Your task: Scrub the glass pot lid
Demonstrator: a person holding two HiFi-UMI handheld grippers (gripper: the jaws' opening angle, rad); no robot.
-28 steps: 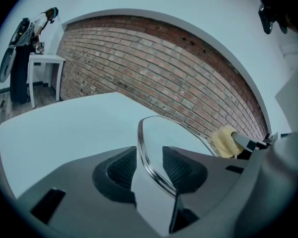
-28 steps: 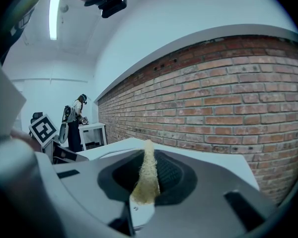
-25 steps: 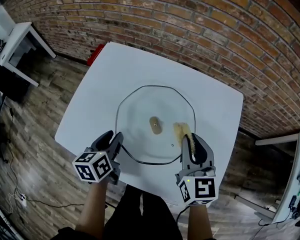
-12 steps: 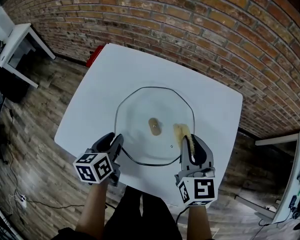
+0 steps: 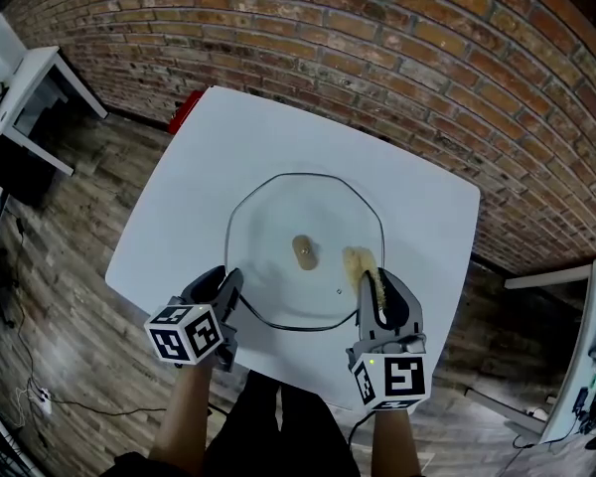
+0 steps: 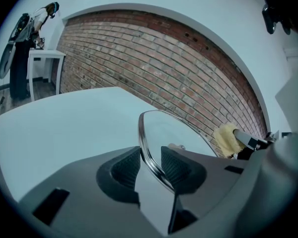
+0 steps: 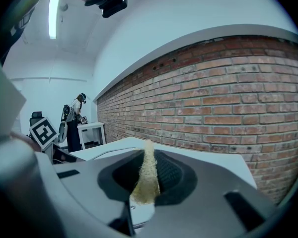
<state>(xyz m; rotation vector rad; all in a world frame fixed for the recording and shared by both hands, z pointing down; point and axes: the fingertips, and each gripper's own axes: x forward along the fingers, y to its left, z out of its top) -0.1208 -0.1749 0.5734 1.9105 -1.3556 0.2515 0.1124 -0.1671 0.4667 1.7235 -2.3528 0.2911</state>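
From the head view, your left hand-held gripper (image 5: 226, 282) sits at the near-left rim of the glass pot lid (image 5: 278, 217), which lies flat in the middle of the white surface (image 5: 189, 177). Your right hand-held gripper (image 5: 376, 286) is clenched on a yellow sponge (image 5: 362, 264) that rests on the lid's near-right part. Bare surface lies left of the lid and beyond it; the lid's near rim is close to the surface's near edge.

In the left gripper view, the jaws have just been closing but stand wide. The lid's rim is between the pads (image 6: 126, 168), unpressed.

In the right gripper view, the pads pinch the sponge (image 7: 146, 180), which pokes out forward.
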